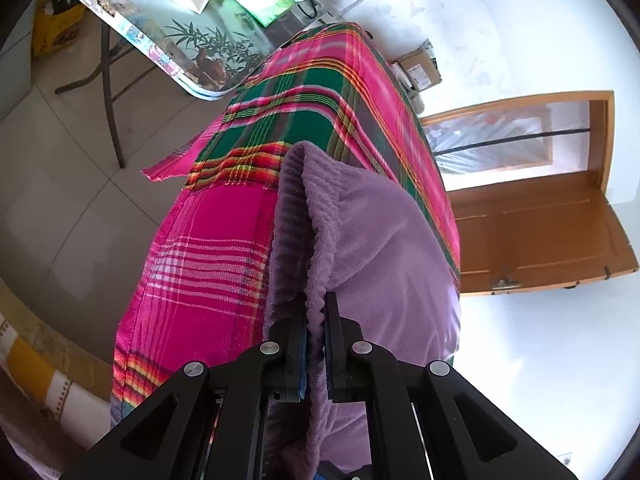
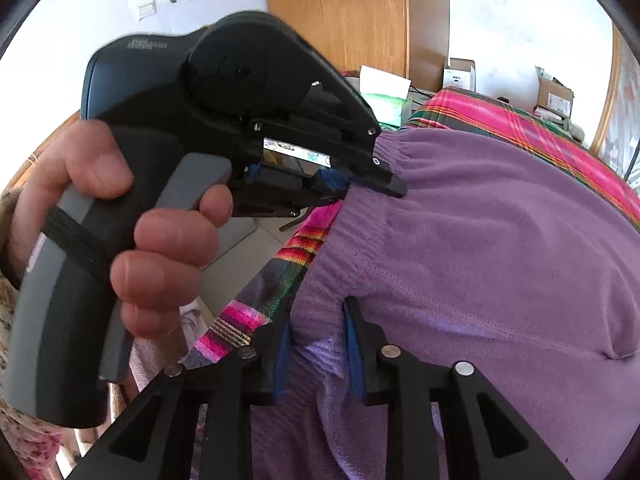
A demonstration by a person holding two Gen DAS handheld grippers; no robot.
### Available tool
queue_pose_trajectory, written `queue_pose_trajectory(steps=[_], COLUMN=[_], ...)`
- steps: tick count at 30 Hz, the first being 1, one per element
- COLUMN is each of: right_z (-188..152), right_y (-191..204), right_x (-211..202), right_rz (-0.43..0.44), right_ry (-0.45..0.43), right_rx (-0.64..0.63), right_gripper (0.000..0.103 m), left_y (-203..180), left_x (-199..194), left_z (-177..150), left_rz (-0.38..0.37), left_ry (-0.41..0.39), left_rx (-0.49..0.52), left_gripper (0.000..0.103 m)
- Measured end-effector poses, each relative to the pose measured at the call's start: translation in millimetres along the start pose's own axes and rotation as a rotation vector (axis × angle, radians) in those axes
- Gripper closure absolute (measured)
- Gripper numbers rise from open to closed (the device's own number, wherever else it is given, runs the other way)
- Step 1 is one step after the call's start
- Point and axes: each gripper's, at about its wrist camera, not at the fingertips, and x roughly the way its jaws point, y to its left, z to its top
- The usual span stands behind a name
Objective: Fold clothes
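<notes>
A purple fleece garment (image 1: 372,240) with a ribbed waistband lies on a table covered with a pink and green plaid cloth (image 1: 224,260). My left gripper (image 1: 316,304) is shut on the waistband edge. In the right wrist view the garment (image 2: 480,248) fills the right side. My right gripper (image 2: 318,312) is shut on a bunched fold of the waistband. The left gripper (image 2: 384,182), held in a hand, shows above it, clamped on the same waistband farther along.
A glass table (image 1: 160,28) with papers and a green packet stands beyond the plaid cloth. A wooden door (image 1: 540,208) is at the right. Cardboard boxes (image 1: 420,68) sit by the wall. A wooden wardrobe (image 2: 352,12) stands behind.
</notes>
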Motion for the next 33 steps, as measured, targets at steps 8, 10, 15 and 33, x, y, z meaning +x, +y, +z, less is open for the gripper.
queue_pose_trajectory(steps=[8, 10, 15, 33], right_z=[-3, -4, -7, -79], right_y=[-15, -16, -23, -192], right_x=[-17, -30, -70, -220], right_rz=[0.052, 0.074, 0.129, -0.118], right_ry=[-0.003, -0.034, -0.141, -0.23], right_rx=[0.061, 0.067, 0.054, 0.217], right_gripper=[0.074, 0.074, 0.074, 0.073], left_y=[-6, -6, -14, -44], left_x=[-22, -30, -51, -36], left_z=[-16, -23, -47, -153], left_rz=[0.069, 0.088, 0.103, 0.188], left_ry=[-0.039, -0.051, -0.084, 0.037], left_rx=[-0.015, -0.018, -0.013, 0.16], left_gripper=[0.085, 0.085, 0.085, 0.075])
